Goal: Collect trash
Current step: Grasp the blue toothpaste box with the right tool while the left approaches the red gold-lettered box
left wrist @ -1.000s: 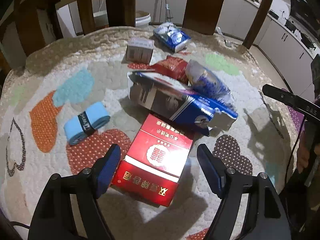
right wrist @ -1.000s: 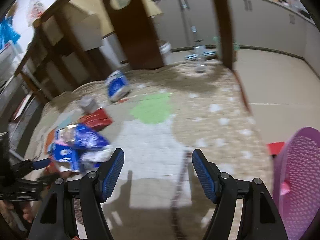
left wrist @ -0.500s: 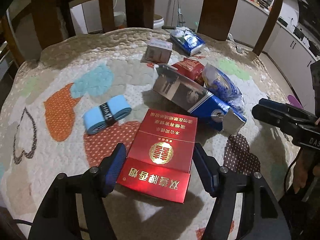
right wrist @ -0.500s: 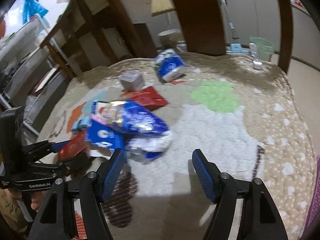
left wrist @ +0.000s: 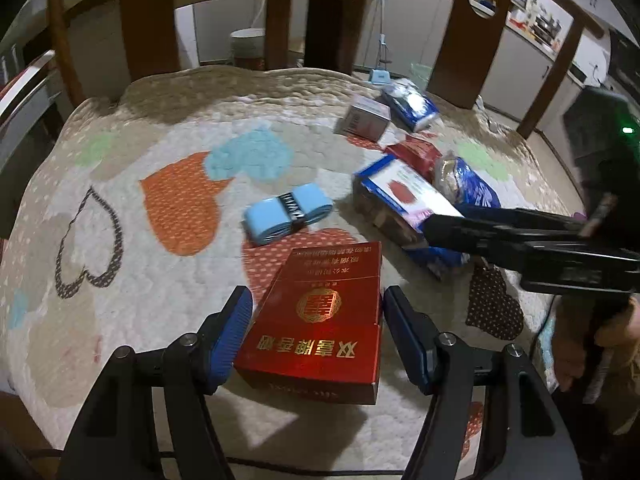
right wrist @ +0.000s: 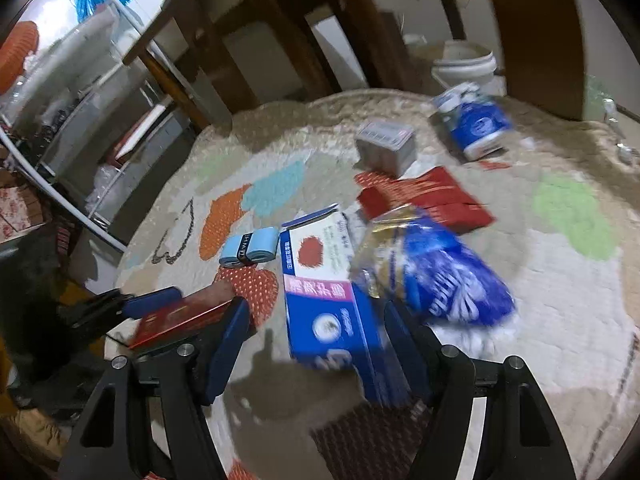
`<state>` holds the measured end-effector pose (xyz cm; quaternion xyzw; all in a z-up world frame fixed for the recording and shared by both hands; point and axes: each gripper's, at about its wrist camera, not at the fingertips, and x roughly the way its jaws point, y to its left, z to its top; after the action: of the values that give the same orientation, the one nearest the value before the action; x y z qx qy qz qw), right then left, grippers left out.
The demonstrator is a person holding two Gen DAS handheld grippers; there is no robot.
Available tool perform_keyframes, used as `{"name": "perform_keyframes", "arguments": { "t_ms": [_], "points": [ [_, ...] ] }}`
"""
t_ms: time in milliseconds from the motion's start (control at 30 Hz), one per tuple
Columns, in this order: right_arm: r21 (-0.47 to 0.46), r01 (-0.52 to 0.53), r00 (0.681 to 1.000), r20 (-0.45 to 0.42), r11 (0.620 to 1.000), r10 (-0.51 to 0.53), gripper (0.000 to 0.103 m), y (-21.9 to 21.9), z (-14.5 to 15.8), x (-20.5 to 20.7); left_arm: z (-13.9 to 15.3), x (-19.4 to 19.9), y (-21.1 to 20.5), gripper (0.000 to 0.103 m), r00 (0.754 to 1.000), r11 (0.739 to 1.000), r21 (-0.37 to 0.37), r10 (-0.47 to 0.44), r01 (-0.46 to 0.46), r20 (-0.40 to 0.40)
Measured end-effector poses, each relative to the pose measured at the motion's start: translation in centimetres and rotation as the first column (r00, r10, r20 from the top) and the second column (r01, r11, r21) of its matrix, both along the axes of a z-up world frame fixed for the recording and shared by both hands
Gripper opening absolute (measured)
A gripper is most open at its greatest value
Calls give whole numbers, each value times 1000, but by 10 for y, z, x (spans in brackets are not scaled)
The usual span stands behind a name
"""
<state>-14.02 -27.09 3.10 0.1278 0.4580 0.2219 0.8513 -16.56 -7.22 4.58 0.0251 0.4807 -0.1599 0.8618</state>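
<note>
Left hand-held gripper [left wrist: 317, 326] spread wide, straddling red carton [left wrist: 316, 322], not clamped | right hand-held gripper [right wrist: 316, 334] agape around blue box [right wrist: 328, 292] beside red carton | both on quilt [left wrist: 160, 272]

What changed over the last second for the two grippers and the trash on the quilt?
The right gripper swung from bare quilt toward the trash and now straddles the blue-and-white box, open. The left gripper closed in around the red carton, not yet clamped. The blue grip-tape roll and the other litter stayed put.
</note>
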Motion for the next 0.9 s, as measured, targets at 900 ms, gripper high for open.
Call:
{"name": "perform_keyframes", "arguments": {
  "t_ms": [900],
  "points": [
    [89,355,931,58,931,-360,57,-175,43,-75,61,-10,-90,63,979,986,-7,-162,164,124]
  ]
}}
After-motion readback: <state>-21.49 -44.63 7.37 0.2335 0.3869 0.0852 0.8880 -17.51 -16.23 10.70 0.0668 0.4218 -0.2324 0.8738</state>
